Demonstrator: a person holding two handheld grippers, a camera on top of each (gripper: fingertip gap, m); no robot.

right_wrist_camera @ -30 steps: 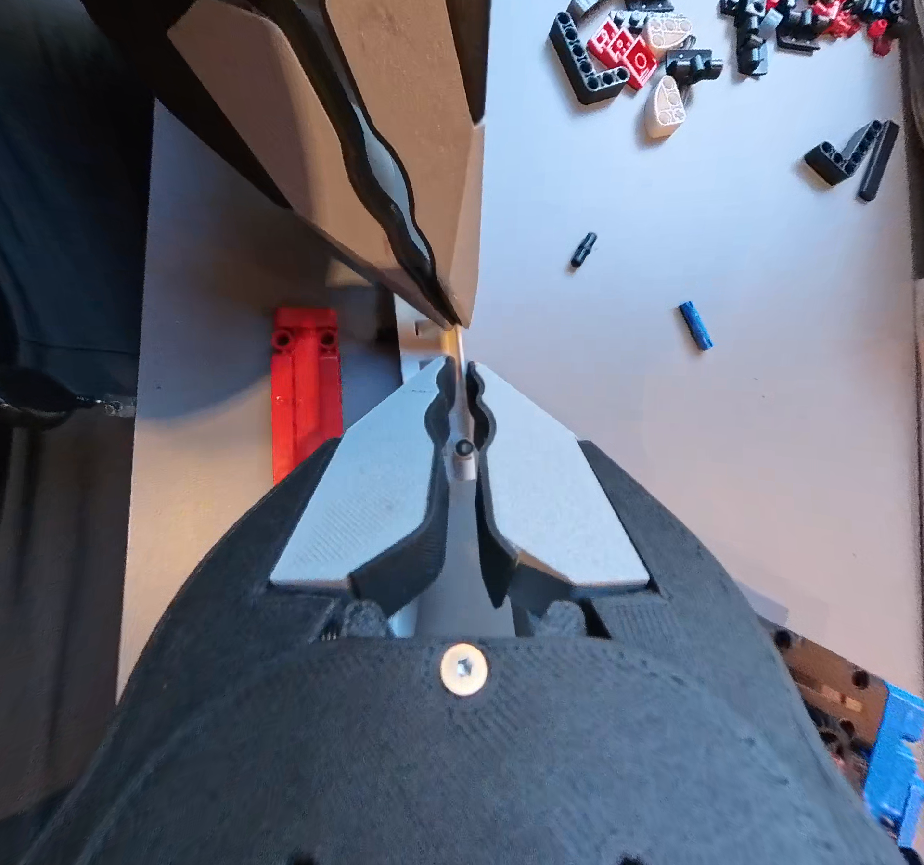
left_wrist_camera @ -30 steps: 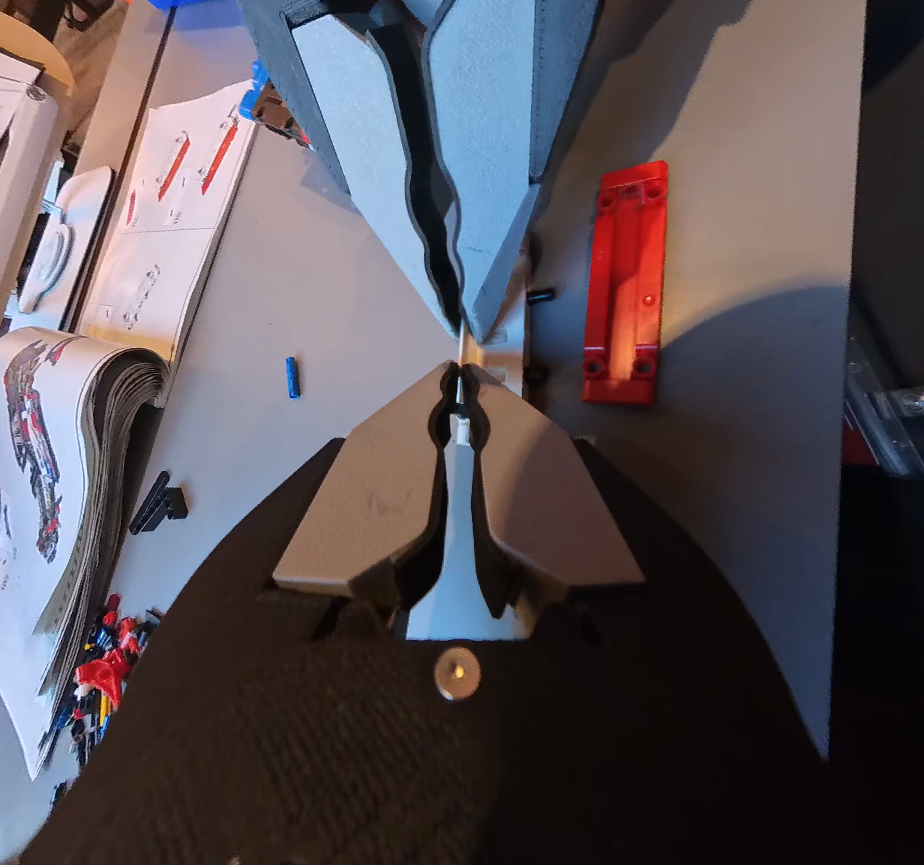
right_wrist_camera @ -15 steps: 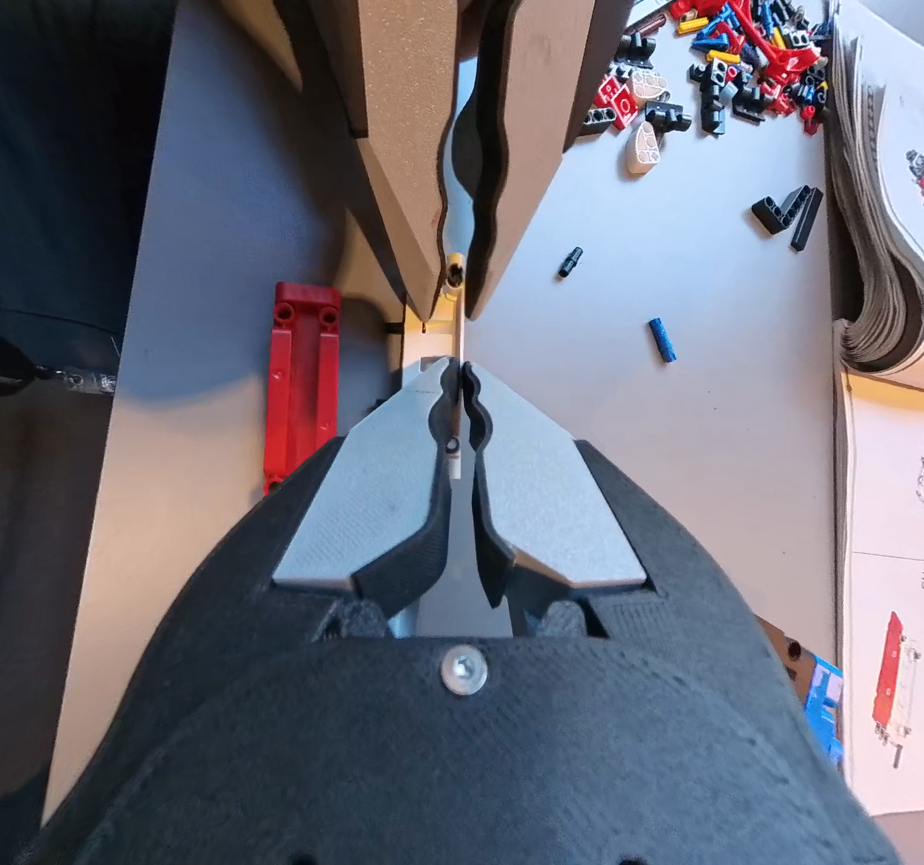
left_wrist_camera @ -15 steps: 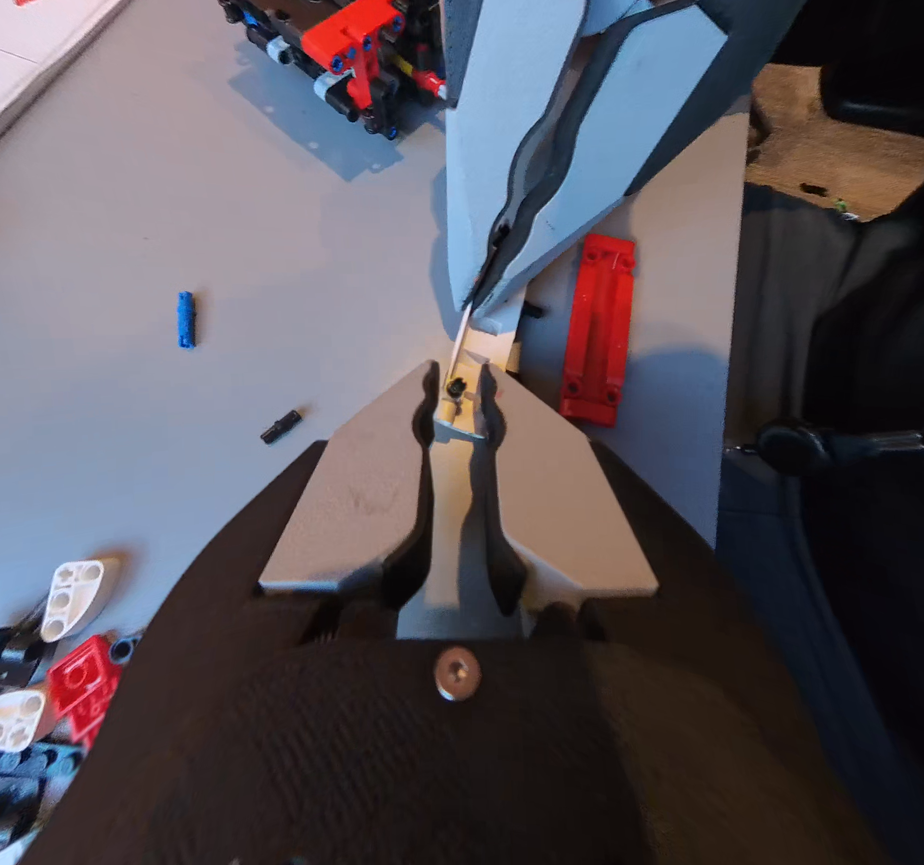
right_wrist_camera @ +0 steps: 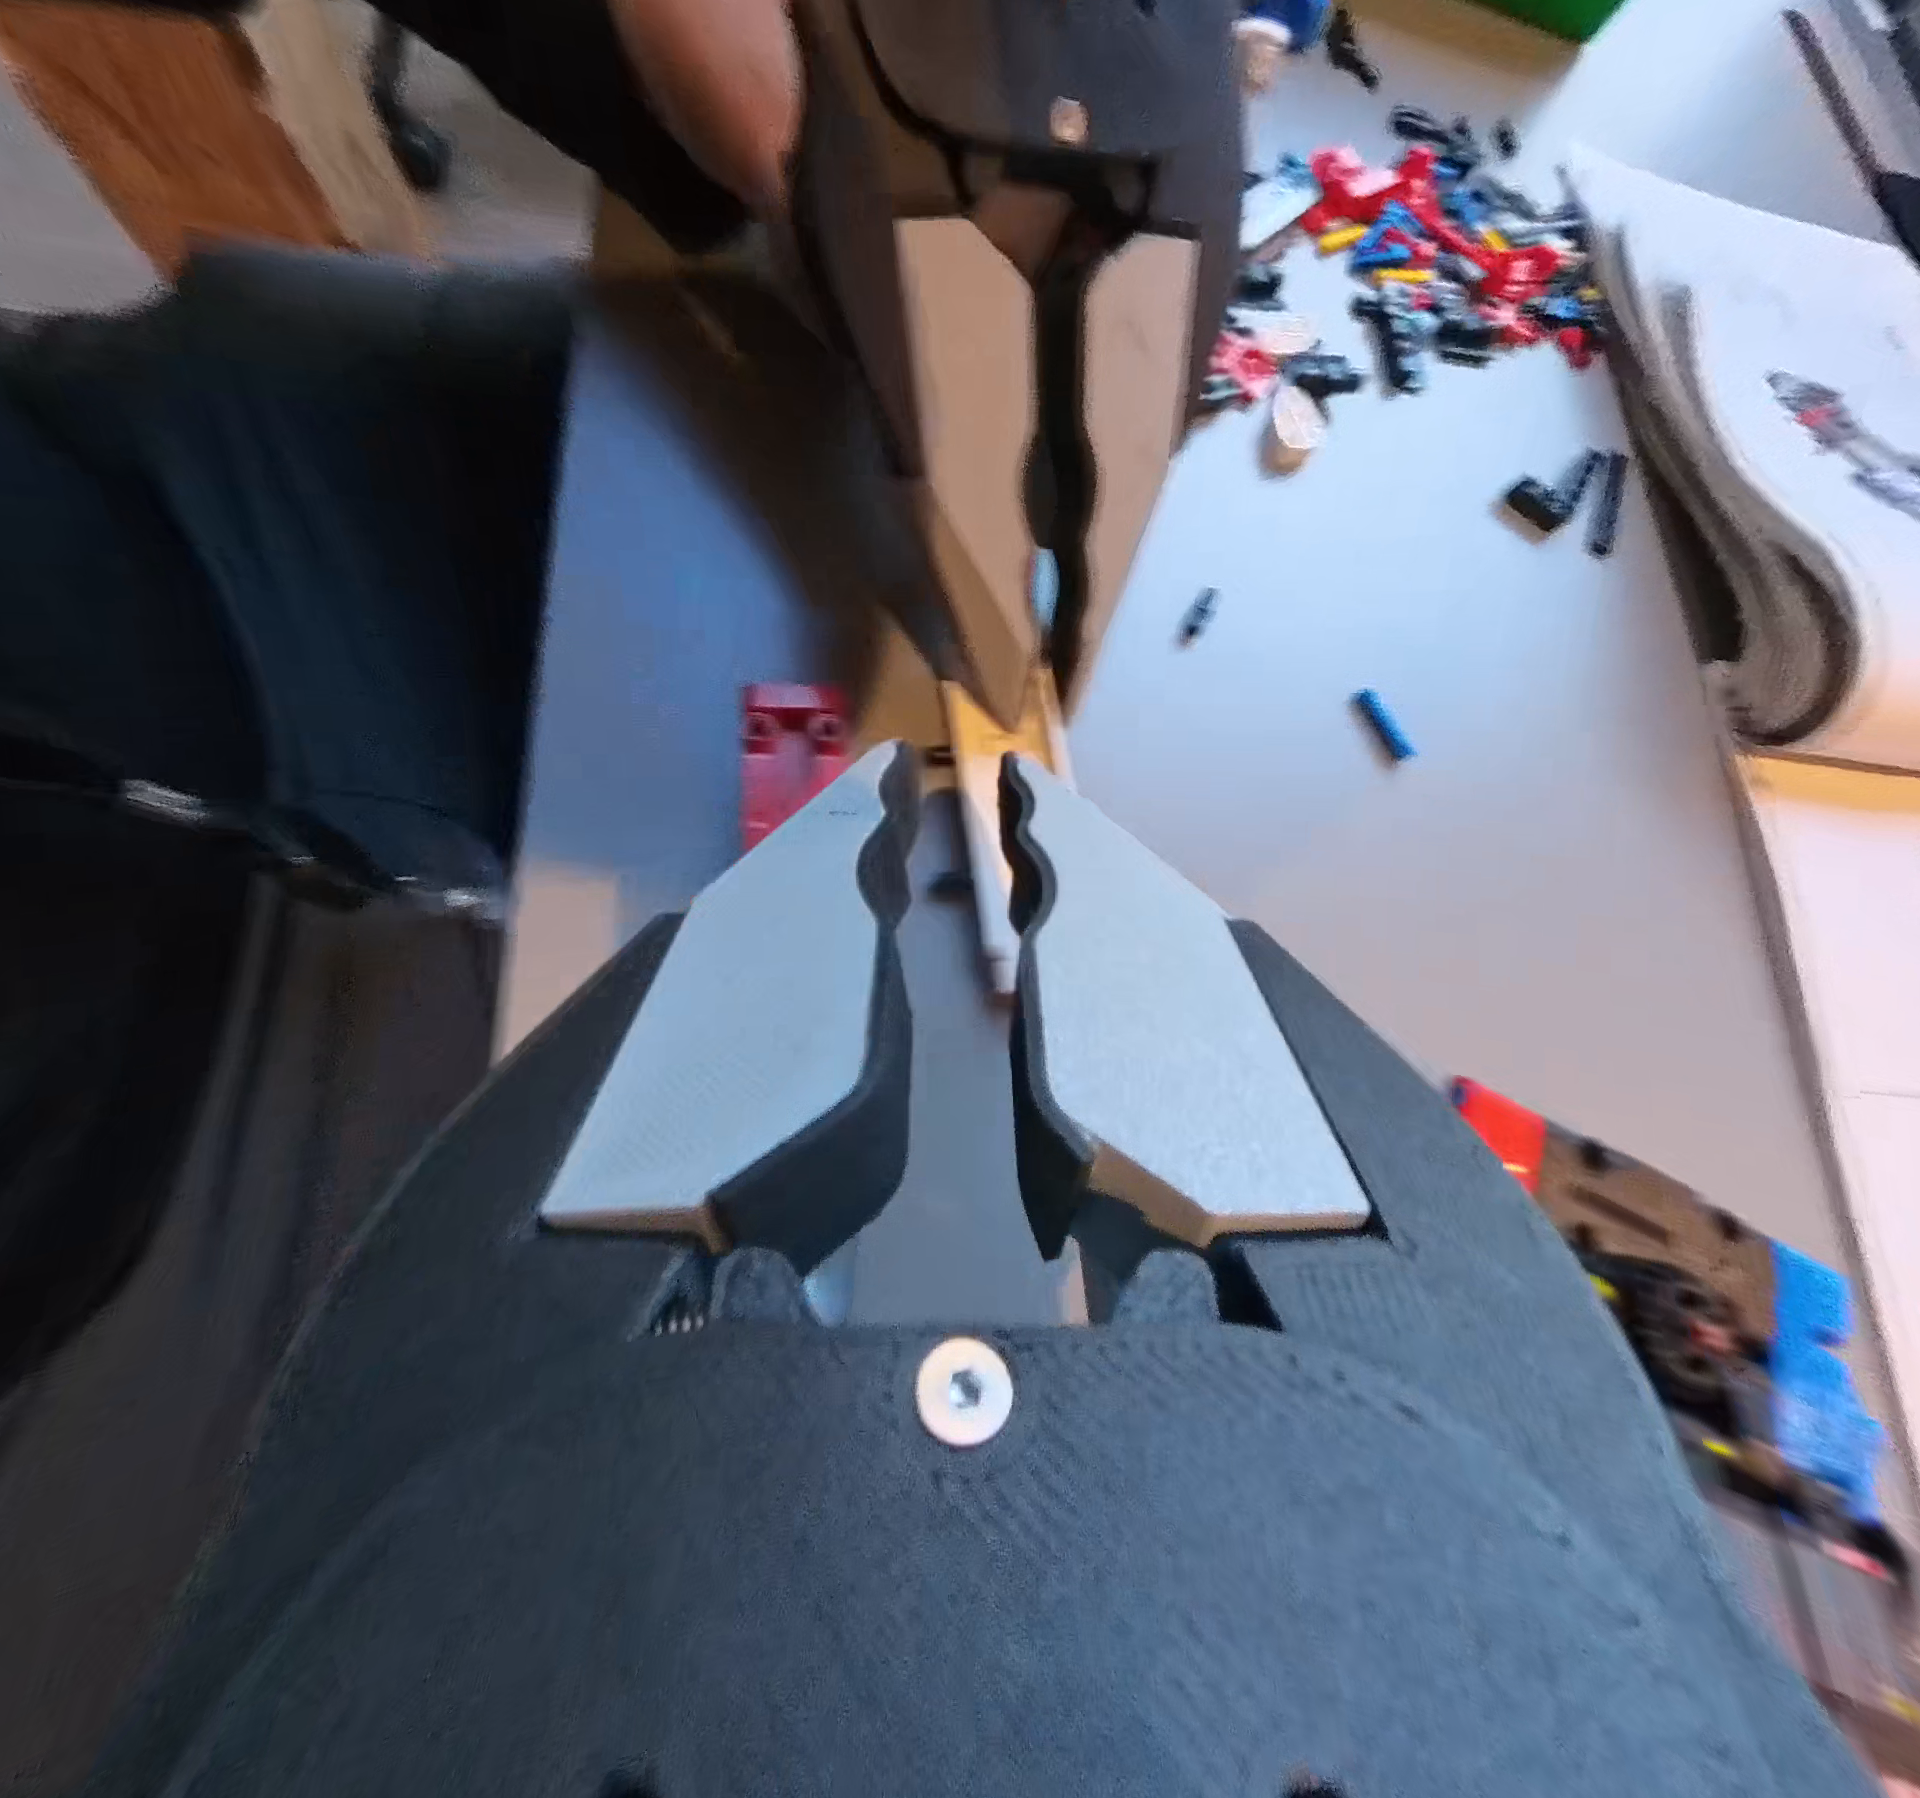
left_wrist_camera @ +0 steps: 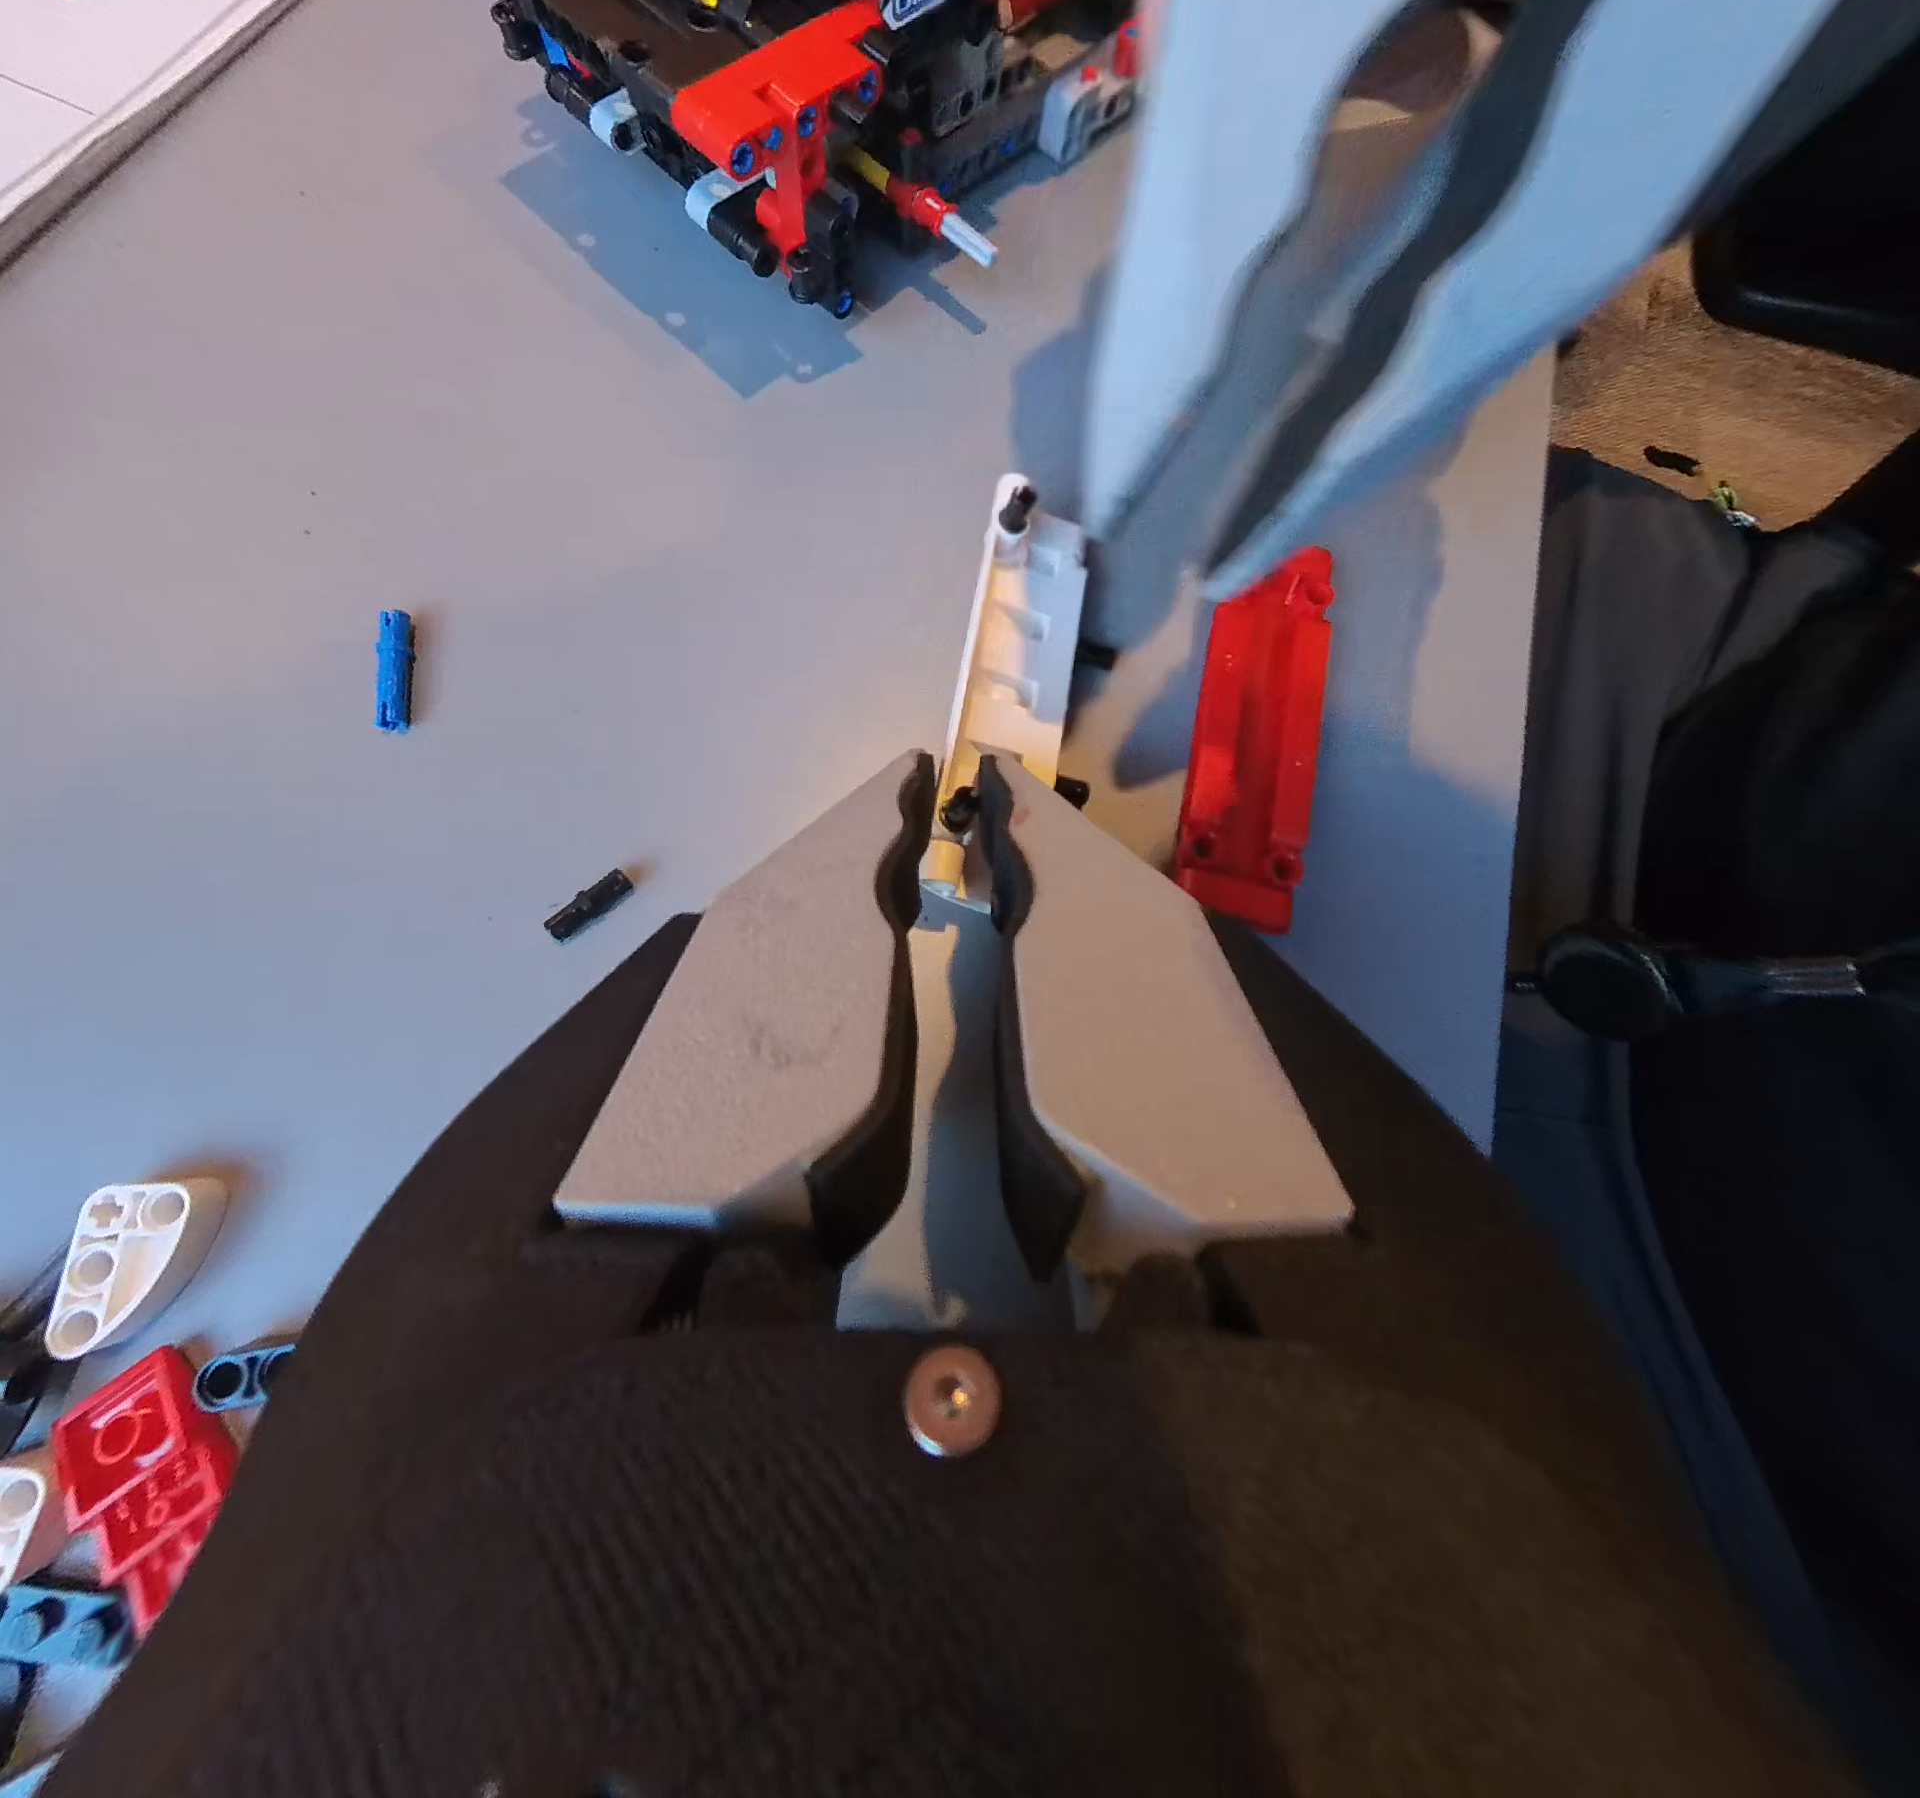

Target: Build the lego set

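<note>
My left gripper (left_wrist_camera: 951,772) is shut on the near end of a long white panel (left_wrist_camera: 1013,647) with black pins, held on edge just over the grey table. My right gripper (left_wrist_camera: 1164,553) hangs open and blurred above the panel's far end, apart from it. In the right wrist view my right gripper (right_wrist_camera: 954,759) is open, with the white panel (right_wrist_camera: 982,865) seen loose between its fingers and the left gripper (right_wrist_camera: 1023,699) clamped on the far end. A red panel (left_wrist_camera: 1252,740) lies flat beside them; it also shows in the right wrist view (right_wrist_camera: 784,761).
The partly built model (left_wrist_camera: 790,65) stands at the back. A blue pin (left_wrist_camera: 393,670) and a black pin (left_wrist_camera: 588,905) lie loose on the table. A pile of parts (right_wrist_camera: 1434,283) and an open booklet (right_wrist_camera: 1766,543) lie beyond. The table edge (left_wrist_camera: 1517,813) runs close on the right.
My right gripper has opened, let go of the white panel and pulled up and away. My left gripper keeps hold of the panel, whose far end now shows.
</note>
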